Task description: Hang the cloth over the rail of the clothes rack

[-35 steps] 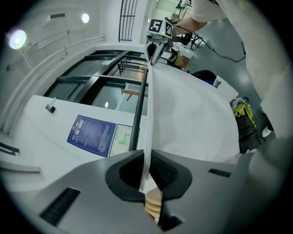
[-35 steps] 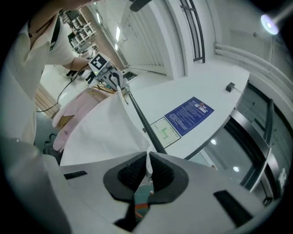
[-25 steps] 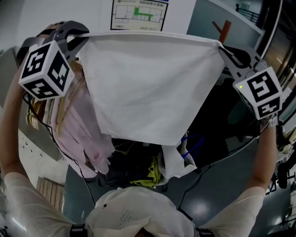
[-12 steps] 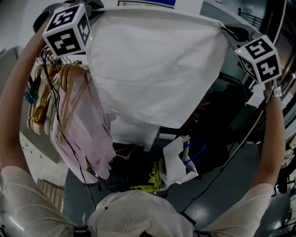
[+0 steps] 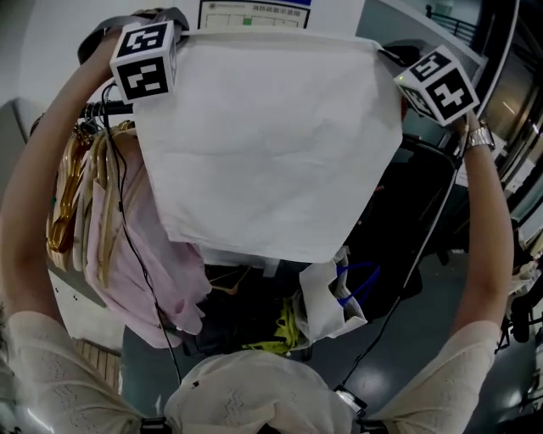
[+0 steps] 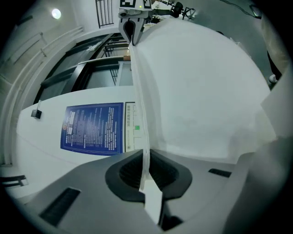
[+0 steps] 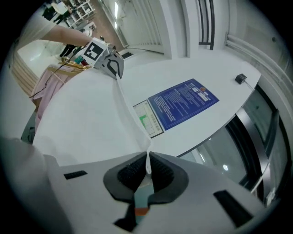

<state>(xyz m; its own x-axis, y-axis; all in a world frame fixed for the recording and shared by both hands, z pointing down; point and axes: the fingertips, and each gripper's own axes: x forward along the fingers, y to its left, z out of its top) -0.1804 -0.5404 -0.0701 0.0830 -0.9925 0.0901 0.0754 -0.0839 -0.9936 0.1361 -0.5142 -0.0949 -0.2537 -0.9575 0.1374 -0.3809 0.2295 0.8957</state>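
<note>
Closest to you, your two forearms reach up and out, further extended than a second ago. Between them hangs the cloth (image 5: 271, 144), in the air and clear of everything. Its lower edge falls in front of the pink garment (image 5: 144, 263) and above the white bag (image 5: 327, 297) on the floor.

A second ago its top edge sagged between your hands. It now runs nearly straight, and the sheet has risen and moved forward with both hands.

The left claw (image 6: 144, 171) is all but shut, its pads pinching the cloth's upper left corner with a thin fold of hem between them. The right claw (image 7: 147, 171) is clamped just as tight on the upper right corner. Neither grip has slackened during the lift.

Beyond the left claw, the rail (image 5: 100, 108) shows only as a short dark stretch where the wooden hangers (image 5: 68, 203) hook on. The cloth hides the rest. Behind everything, the wall notice (image 5: 254, 13) sits just above the cloth's top edge.

The cloth looks high enough now, but it is not yet over the rail. You probably need to carry the top edge past the bar and lower it, keeping it off the hangers.
</note>
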